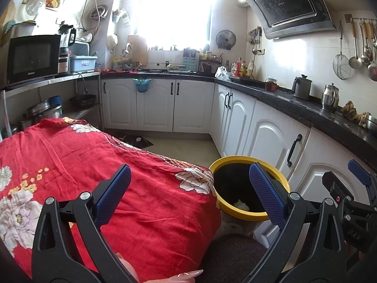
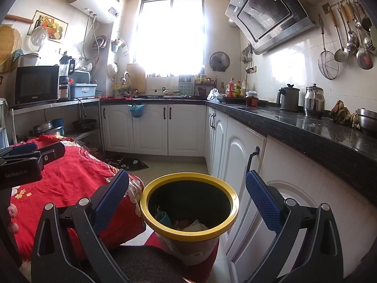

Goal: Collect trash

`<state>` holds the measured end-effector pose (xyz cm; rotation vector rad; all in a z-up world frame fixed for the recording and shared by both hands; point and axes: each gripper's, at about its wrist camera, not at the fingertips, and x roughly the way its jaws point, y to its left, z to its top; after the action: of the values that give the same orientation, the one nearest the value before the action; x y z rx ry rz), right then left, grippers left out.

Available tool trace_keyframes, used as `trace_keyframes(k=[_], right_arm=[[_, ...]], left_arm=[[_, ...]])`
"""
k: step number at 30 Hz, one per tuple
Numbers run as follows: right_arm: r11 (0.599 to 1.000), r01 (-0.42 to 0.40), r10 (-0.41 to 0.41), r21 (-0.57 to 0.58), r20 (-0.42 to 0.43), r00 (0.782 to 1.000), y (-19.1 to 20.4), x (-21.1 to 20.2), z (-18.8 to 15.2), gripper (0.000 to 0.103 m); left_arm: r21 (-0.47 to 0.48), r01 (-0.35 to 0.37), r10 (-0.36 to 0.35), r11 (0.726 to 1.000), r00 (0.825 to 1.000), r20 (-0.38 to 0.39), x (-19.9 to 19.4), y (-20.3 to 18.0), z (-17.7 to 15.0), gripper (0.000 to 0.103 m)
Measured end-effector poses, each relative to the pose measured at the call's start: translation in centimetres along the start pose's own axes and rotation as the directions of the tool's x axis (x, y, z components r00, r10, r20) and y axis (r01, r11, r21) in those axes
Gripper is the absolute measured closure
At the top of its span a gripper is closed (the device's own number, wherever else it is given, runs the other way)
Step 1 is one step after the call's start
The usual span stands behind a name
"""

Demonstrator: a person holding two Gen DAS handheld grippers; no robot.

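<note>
Kitchen floor: yellow-rimmed bin (image 2: 189, 217) holds scraps (image 2: 186, 224); tools empty.

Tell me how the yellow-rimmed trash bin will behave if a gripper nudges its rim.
The trash bin looks like rigid plastic, so the rim should hold shape. It holds only a few scraps at the bottom, so it is probably light and may slide or tip. The cabinet door close beside it may stop it on that side.
</note>
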<state>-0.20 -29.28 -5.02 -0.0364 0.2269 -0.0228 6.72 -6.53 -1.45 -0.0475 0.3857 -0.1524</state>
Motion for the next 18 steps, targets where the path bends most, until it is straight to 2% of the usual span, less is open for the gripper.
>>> trace_keyframes(k=[6,13,17,18], right_arm=[[1.000,-0.001,0.001,-0.003,-0.007,1.000,-0.1,0.1,-0.1,0.006],[1.000,-0.023,0.023,-0.006,-0.020,1.000,0.5,0.4,0.3,0.006],[0.991,-0.113,0.112,-0.070,-0.024,0.993,3.3,1.2,1.7,0.006],[0.978,-0.178,0.175,-0.105,-0.032,0.984,5.4,1.7,2.4,0.006]], left_arm=[[0.005,0.005,-0.005,1.000,1.000,-0.016,0.4,-0.1,-0.2,0.011],[-0.036,0.010,-0.012,0.999,0.998,-0.063,0.4,1.2,-0.3,0.011],[-0.117,-0.040,0.027,0.992,0.993,-0.111,-0.9,5.1,-0.3,0.011],[-0.148,-0.088,0.068,0.985,0.989,-0.133,-1.7,7.3,-0.4,0.011]])
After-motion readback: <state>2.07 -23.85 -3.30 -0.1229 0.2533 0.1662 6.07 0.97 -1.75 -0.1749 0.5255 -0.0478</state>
